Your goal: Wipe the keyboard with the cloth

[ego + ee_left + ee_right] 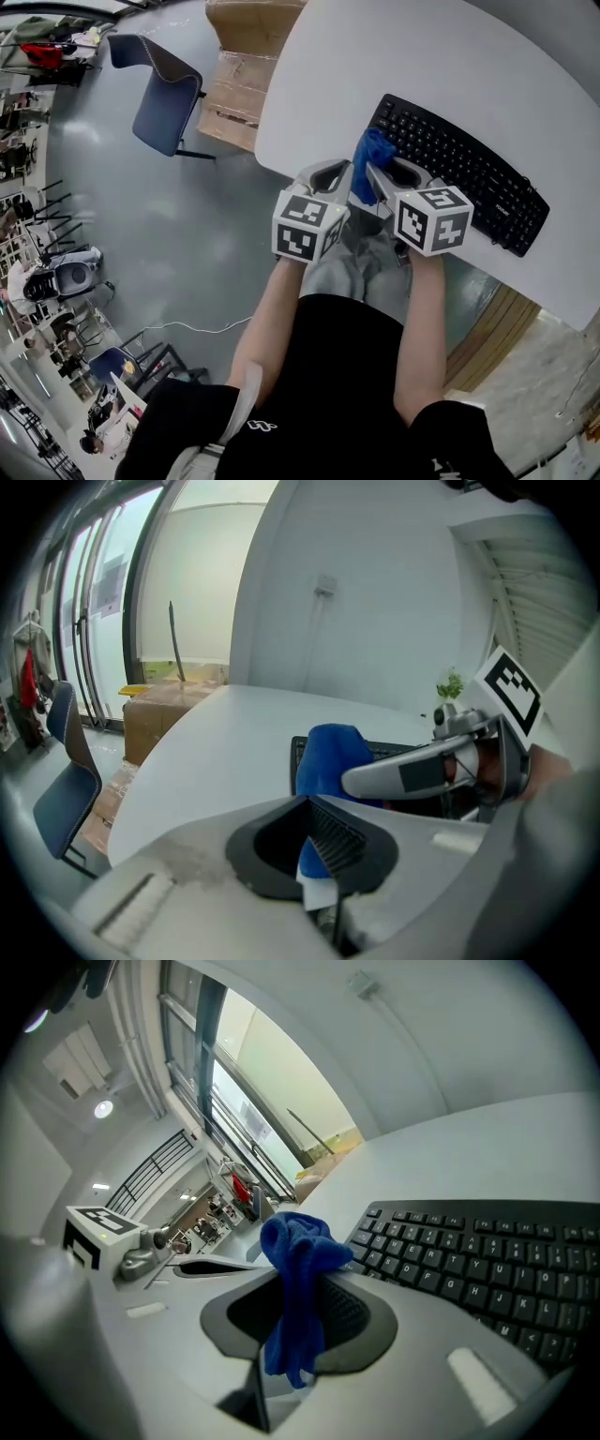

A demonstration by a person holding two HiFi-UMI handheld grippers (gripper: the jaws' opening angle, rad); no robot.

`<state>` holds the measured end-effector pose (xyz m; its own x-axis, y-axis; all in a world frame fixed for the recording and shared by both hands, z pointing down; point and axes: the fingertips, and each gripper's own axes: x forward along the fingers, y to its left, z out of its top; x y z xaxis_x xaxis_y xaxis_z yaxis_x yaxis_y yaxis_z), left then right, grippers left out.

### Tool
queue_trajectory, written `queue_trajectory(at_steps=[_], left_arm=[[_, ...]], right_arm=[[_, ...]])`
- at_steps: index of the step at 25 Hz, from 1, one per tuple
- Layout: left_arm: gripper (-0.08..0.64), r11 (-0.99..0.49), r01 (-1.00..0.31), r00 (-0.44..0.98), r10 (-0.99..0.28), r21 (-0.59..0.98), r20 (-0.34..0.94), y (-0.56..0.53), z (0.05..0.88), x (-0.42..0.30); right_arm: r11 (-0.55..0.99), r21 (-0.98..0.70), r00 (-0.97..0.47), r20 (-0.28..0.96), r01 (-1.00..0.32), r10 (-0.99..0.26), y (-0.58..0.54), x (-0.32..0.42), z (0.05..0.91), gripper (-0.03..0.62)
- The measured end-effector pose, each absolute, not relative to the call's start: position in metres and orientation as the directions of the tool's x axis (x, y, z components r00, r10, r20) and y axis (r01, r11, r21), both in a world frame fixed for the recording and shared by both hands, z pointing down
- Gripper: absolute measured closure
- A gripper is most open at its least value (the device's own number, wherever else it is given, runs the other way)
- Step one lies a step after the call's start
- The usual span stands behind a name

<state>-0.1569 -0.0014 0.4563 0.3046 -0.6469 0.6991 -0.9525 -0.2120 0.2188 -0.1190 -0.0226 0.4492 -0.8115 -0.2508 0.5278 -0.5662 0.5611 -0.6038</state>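
A black keyboard (pixel 469 173) lies slantwise on the white table (pixel 375 56), close to its near edge. The blue cloth (pixel 368 155) is bunched just above the keyboard's left end. My right gripper (pixel 375 173) is shut on it; in the right gripper view the cloth (pixel 295 1241) hangs between the jaws of that gripper (pixel 295 1316), beside the keys (pixel 487 1260). My left gripper (pixel 336 172) sits right beside it, over the table's edge. In the left gripper view its jaws (pixel 319 855) are shut on a small blue corner with a white tag, and the cloth's bulk (pixel 328 752) shows beyond.
A blue chair (pixel 164 94) and cardboard boxes (pixel 239 75) stand on the grey floor left of the table. The person's grey trousers (pixel 352 262) are under the grippers. A small plant (pixel 452 683) stands at the table's far side.
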Motion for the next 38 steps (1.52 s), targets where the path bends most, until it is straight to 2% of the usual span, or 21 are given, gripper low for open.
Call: queue_trajectory(at_steps=[14, 38], left_arm=[[0.561, -0.273, -0.932, 0.356, -0.557, 0.24, 0.751, 0.005, 0.489, -0.15], [0.561, -0.349, -0.901, 0.415, -0.513, 0.26, 0.752, -0.003, 0.506, -0.121]], right_arm=[[0.487, -0.596, -0.754, 0.611, -0.638, -0.24, -0.012, -0.113, 0.482, 0.497], [0.438, -0.575, -0.714, 0.634, -0.691, -0.297, -0.02, -0.083, 0.498, 0.497]])
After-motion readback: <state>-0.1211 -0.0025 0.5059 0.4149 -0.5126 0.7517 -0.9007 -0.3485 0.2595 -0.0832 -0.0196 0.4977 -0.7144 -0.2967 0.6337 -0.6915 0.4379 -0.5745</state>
